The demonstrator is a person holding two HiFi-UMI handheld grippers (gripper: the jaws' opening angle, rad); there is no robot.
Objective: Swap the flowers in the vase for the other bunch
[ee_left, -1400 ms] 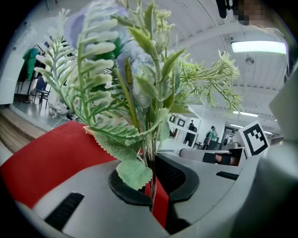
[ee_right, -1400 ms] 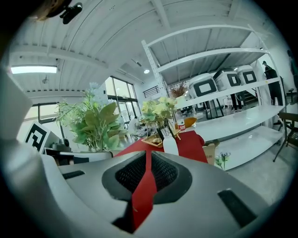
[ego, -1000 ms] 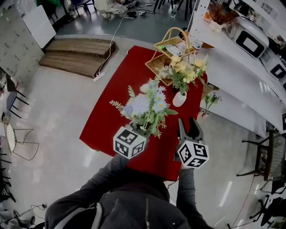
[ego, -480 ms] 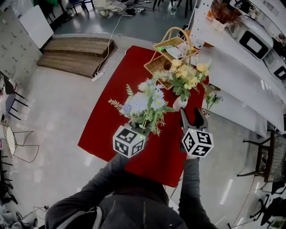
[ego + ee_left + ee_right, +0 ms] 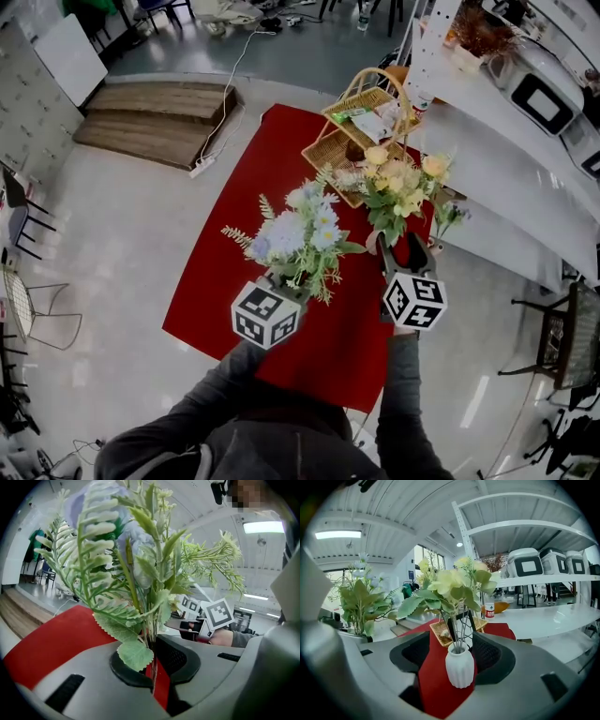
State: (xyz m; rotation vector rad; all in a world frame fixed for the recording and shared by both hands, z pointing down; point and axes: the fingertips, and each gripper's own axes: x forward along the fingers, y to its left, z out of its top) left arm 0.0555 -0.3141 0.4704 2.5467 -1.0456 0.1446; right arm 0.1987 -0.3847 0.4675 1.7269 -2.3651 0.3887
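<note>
A white ribbed vase [image 5: 459, 667] stands on the red tablecloth [image 5: 272, 178] with a bunch of yellow flowers [image 5: 401, 178] in it. My right gripper [image 5: 457, 656] has its jaws opening. The vase sits between them with a gap on each side, and neither pad touches it. In the head view this gripper [image 5: 401, 246] reaches under the yellow bunch and hides most of the vase. My left gripper [image 5: 152, 677] is shut on the thin stems of the blue and white bunch [image 5: 300, 234], which it holds upright above the cloth, left of the vase.
A wicker basket [image 5: 361, 122] with small items stands right behind the vase. White shelving [image 5: 497, 141] with appliances runs along the right. A small potted plant [image 5: 442, 217] sits beside the table's right edge. A wooden platform [image 5: 159, 117] lies on the floor at left.
Both grippers have moved forward toward the vase. The right jaws have spread wider and now flank the vase. The left gripper still grips the blue bunch.
</note>
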